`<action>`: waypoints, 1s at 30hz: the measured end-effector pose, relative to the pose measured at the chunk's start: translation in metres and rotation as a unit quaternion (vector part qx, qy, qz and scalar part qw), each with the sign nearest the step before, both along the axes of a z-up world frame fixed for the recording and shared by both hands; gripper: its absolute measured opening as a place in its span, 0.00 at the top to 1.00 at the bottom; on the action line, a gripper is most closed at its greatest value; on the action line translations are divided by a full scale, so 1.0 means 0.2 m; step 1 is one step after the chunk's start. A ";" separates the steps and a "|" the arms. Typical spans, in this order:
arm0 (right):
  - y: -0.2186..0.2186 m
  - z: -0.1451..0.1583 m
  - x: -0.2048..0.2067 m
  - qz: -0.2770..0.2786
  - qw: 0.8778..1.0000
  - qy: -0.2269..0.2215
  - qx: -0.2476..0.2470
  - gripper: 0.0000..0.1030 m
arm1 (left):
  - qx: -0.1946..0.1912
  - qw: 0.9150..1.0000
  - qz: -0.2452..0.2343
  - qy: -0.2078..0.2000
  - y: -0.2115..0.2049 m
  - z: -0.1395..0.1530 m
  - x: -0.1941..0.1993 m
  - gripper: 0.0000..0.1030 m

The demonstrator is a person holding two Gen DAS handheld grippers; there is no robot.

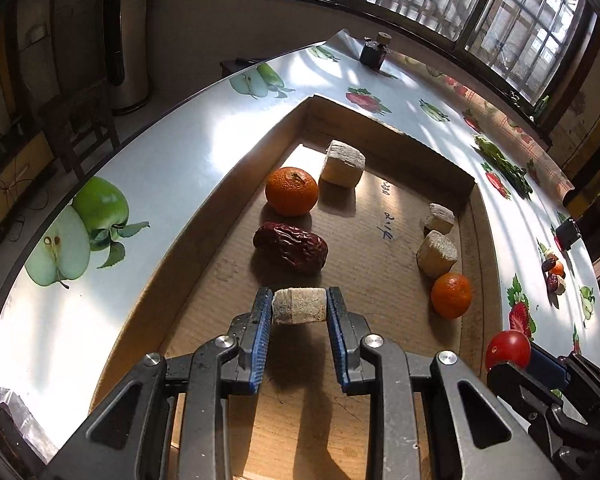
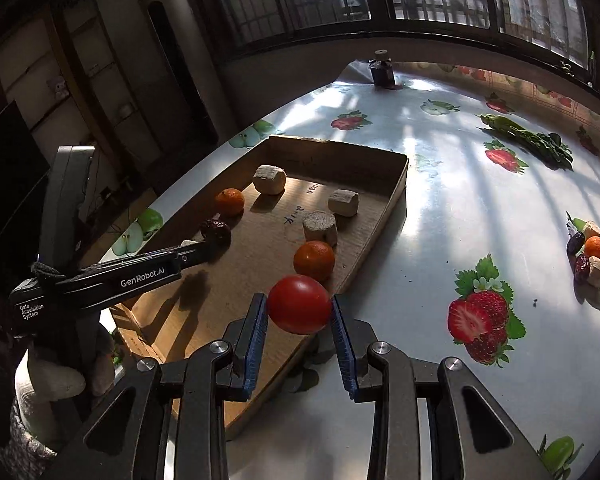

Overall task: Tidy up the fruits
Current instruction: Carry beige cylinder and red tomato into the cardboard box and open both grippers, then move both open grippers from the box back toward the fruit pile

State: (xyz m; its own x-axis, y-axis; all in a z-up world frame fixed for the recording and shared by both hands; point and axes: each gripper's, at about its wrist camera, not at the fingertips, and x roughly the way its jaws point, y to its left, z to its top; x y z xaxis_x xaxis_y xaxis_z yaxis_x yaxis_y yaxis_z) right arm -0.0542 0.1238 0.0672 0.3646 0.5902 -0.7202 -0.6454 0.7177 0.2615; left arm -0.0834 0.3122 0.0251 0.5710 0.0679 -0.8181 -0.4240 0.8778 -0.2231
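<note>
My left gripper is shut on a pale beige chunk, held above the cardboard tray near its front. In the tray's left row lie a red date, an orange tangerine and a beige chunk. On the right lie two beige chunks and a tangerine. My right gripper is shut on a red tomato, held over the tray's right front rim. The tomato also shows in the left wrist view.
A small pile of dates, a tangerine and chunks lies on the fruit-print tablecloth at the right. Leafy greens lie further back. A small dark jar stands at the table's far edge. The left gripper body reaches over the tray.
</note>
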 end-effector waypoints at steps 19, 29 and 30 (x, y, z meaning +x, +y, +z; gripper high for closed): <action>0.20 -0.07 0.03 0.007 0.999 -0.009 -0.032 0.65 | 0.032 0.997 0.030 -0.060 -0.02 0.20 -0.12 0.44; -0.35 0.06 -0.10 -0.151 0.986 -0.005 0.068 0.44 | 0.194 0.972 -0.044 -0.126 -0.55 0.43 -0.22 0.17; -0.40 0.05 -0.12 -0.168 0.983 -0.006 0.070 0.44 | 0.200 0.970 -0.055 -0.128 -0.60 0.44 -0.23 0.17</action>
